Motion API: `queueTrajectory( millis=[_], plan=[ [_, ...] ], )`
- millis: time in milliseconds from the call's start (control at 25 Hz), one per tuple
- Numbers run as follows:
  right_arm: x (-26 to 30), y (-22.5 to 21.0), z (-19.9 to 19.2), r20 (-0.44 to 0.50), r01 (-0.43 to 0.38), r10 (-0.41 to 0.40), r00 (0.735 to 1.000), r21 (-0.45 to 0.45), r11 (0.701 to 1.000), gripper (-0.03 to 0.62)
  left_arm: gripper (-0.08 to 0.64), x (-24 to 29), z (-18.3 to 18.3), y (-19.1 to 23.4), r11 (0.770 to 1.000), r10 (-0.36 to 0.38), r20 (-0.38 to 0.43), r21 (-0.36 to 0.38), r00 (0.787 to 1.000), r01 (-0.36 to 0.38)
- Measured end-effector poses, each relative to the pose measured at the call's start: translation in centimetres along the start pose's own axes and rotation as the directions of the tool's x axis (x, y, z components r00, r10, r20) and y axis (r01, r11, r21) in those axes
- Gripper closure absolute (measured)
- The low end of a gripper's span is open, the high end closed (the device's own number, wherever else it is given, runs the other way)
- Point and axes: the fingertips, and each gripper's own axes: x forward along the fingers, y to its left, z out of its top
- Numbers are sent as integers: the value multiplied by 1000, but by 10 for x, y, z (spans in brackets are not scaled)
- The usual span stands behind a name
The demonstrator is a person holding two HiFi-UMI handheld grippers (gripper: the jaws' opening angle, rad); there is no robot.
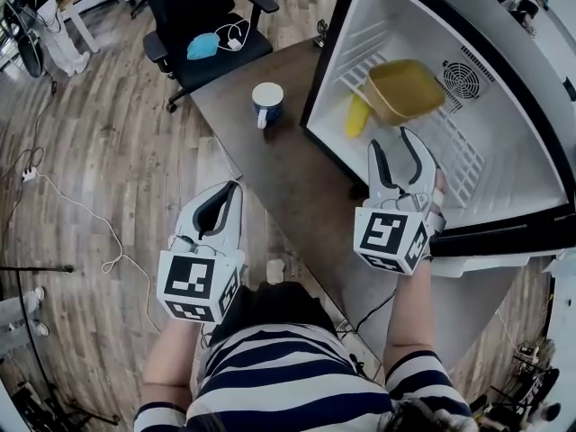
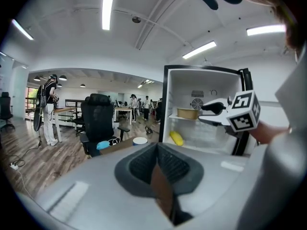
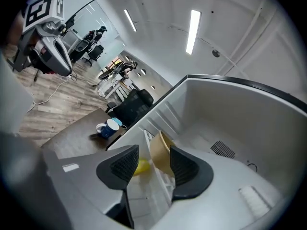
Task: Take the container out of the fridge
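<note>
A tan open container stands on the wire shelf inside the open fridge, with a yellow object lying below it. My right gripper is at the fridge's front opening, a little short of the container, jaws open with nothing between them. Through those jaws, in the right gripper view, the container shows tilted on the shelf ahead of my right gripper. My left gripper hangs low to the left of the table, shut and holding nothing; its pads meet in its own view.
A blue and white mug stands on the dark table just left of the fridge. A black office chair with a blue item on its seat stands beyond. Cables lie on the wooden floor at left. People stand far back in the room.
</note>
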Motion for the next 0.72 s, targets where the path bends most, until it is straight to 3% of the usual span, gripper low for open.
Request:
queueTrajectory(
  millis=[400, 720],
  plan=[
    [22, -5, -13, 6, 20, -19, 1000, -68, 997, 377, 560, 42, 5, -9, 1000, -13, -15, 12, 1000, 13],
    [35, -12, -18, -39, 78, -86, 996, -187, 979, 351, 560, 72, 10, -10, 996, -89, -25, 23, 996, 90]
  ],
)
